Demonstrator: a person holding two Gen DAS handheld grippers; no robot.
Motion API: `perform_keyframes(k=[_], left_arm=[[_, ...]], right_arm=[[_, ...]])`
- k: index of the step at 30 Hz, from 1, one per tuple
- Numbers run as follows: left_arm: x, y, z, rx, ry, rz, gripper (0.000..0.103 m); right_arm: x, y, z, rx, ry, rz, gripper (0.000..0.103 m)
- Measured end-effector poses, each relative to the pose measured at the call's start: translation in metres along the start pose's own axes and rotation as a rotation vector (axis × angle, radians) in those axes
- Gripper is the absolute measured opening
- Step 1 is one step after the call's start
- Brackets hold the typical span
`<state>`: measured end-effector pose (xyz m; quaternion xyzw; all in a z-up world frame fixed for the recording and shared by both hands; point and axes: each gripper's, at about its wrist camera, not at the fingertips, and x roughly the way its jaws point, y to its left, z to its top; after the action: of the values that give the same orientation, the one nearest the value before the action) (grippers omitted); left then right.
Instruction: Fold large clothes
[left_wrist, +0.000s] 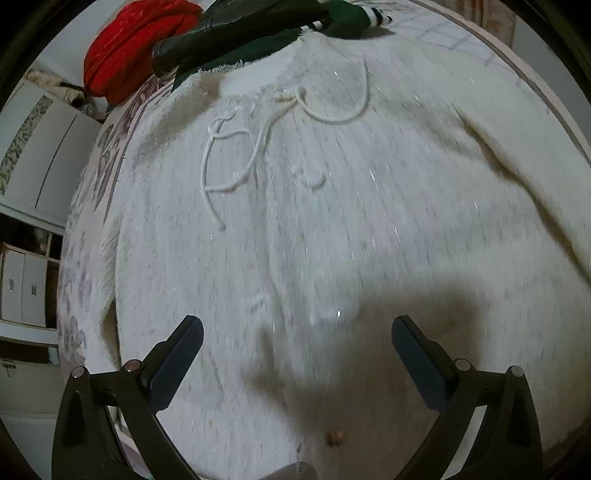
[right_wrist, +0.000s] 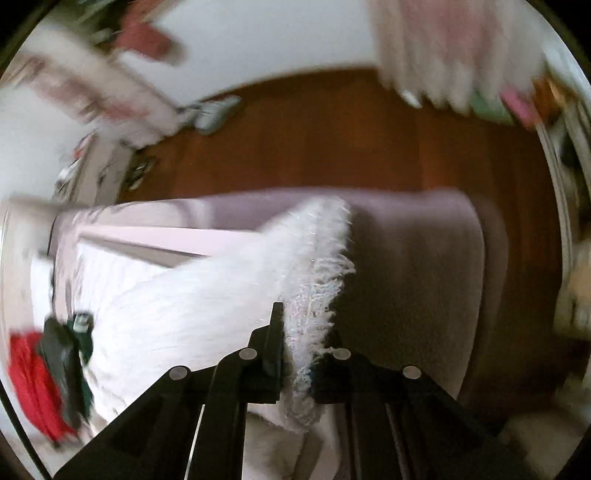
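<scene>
A large white fuzzy garment (left_wrist: 314, 221) lies spread on the bed, its two white drawstrings (left_wrist: 229, 158) loose near the far end. My left gripper (left_wrist: 297, 332) hovers just above it, open and empty. In the right wrist view my right gripper (right_wrist: 295, 332) is shut on the fringed edge of the white garment (right_wrist: 314, 266) and holds it lifted off the bed. The rest of the garment (right_wrist: 177, 306) trails down to the left.
A red garment (left_wrist: 125, 48) and a dark green one (left_wrist: 258, 33) are piled at the far end of the bed, also in the right wrist view (right_wrist: 33, 380). A patterned bedsheet (left_wrist: 85, 258), white cabinets (left_wrist: 44, 155) at left, brown floor (right_wrist: 332, 140) beyond the bed.
</scene>
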<state>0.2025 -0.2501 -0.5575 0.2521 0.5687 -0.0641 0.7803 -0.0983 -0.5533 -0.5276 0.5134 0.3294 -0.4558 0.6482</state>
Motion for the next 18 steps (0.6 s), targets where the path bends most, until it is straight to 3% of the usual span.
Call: perform_keyframes(k=[4, 9, 13, 16, 18], left_arm=[[-0.003, 0.025, 0.023, -0.073, -0.014, -0.008, 0.103], [0.002, 0.09, 0.033, -0.206, 0.004, 0.022, 0.103], [0.019, 0.166, 0.021, -0.333, 0.031, 0.082, 0.103], [0.036, 0.223, 0.004, -0.422, 0.047, 0.145, 0.103], [0.045, 0.252, -0.009, -0.464, 0.056, 0.189, 0.103]], right_arm=[[-0.039, 0.096, 0.004, -0.205, -0.036, 0.089, 0.01], [-0.055, 0.261, -0.055, -0.557, -0.032, 0.196, 0.01], [-0.024, 0.381, -0.154, -0.851, 0.049, 0.267, 0.01], [0.019, 0.446, -0.263, -1.088, 0.144, 0.288, 0.009], [0.051, 0.468, -0.339, -1.261, 0.194, 0.275, 0.009]])
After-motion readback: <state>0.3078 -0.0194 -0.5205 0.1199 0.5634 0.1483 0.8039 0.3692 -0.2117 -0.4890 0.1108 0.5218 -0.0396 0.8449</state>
